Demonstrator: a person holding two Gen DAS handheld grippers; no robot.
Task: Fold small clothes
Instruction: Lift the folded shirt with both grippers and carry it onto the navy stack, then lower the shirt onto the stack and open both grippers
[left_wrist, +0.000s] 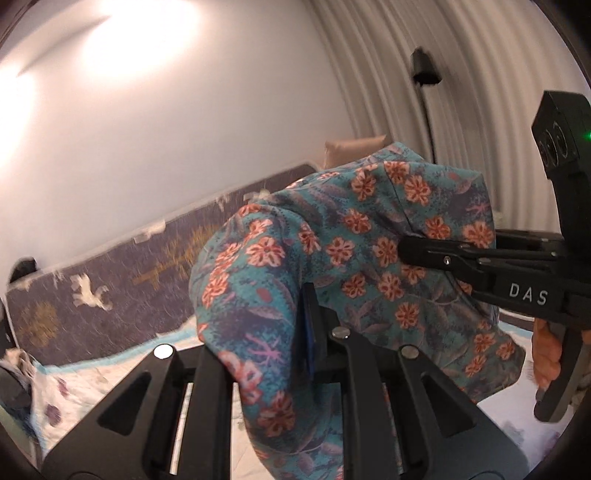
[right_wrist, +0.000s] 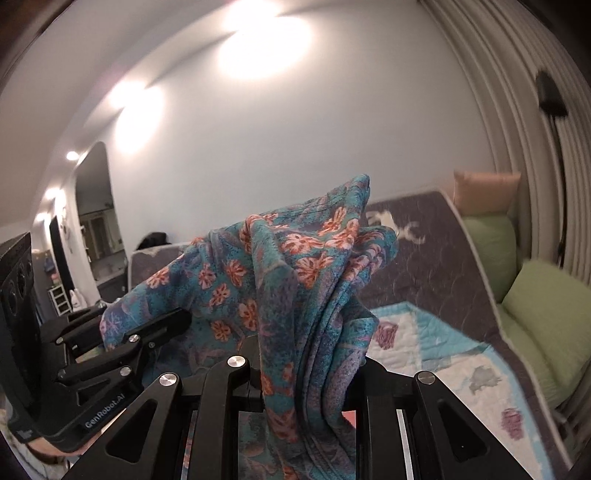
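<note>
A small teal garment (left_wrist: 332, 266) with orange flowers hangs in the air above the bed, held by both grippers. My left gripper (left_wrist: 314, 332) is shut on one edge of it; the cloth drapes over its fingers. My right gripper (left_wrist: 406, 251) comes in from the right in the left wrist view and is shut on another edge. In the right wrist view the garment (right_wrist: 288, 288) bunches up out of my right gripper (right_wrist: 306, 384), and my left gripper (right_wrist: 173, 321) pinches it at the left.
Below is a bed with a white and blue quilt (right_wrist: 443, 354). A dark patterned mattress (left_wrist: 110, 273) leans on the wall behind. Green cushions (right_wrist: 535, 302) lie at the right. A black floor lamp (left_wrist: 426, 70) stands by the curtain.
</note>
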